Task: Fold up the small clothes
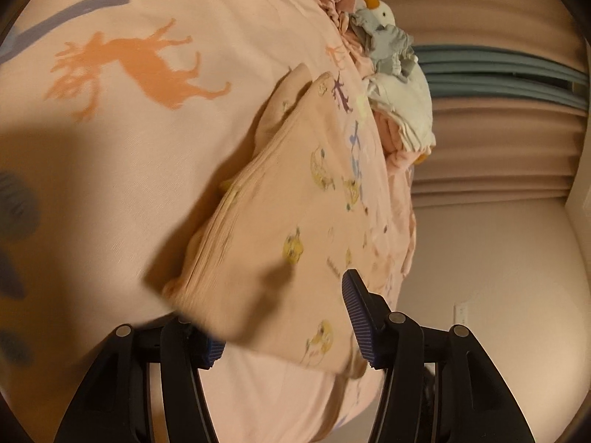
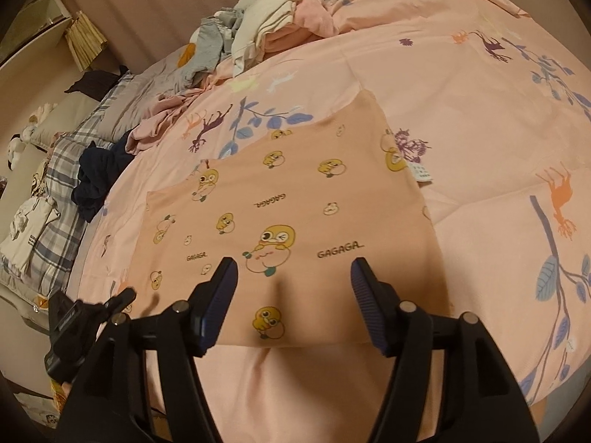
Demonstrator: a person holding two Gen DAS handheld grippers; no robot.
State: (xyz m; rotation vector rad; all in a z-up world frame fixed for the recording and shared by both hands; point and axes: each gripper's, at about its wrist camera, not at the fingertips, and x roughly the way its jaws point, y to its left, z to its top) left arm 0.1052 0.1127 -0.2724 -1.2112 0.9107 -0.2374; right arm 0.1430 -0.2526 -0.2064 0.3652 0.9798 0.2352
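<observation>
The peach chick-print garment lies folded flat on the pink bed cover, near its front edge. Your right claw hovers open above it, gripping nothing. Your left claw is also spread, straddling the garment's thick corner; snag that corner as you withdraw and the stacked layers could splay apart.

A pink duvet printed with deer and blue leaves covers the bed. Beyond its far edge hang beige curtains. Left of the duvet lie a plaid blanket and a grey pillow, with woven straw items behind them.
</observation>
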